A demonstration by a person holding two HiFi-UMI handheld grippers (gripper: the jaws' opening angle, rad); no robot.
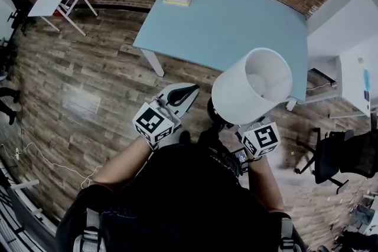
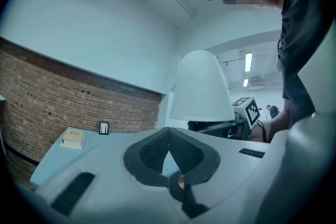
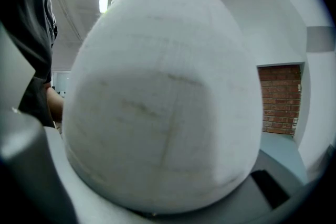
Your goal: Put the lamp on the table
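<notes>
over the wood floor (image 1: 88, 85), at the 6 o'clock edge of the blue table (image 1: 236, 26), the right gripper (image 1: 230, 126) holds the lamp (image 1: 252, 94) upright, clamped below its white shade, which hides the fingers. at the lamp's 9 o'clock, the left gripper (image 1: 190, 91) is empty, fingers closed tip to tip.

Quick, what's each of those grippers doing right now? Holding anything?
Left gripper: closed, with nothing in it.
Right gripper: holding the lamp up off the floor; the shade hides the grip itself.
</notes>
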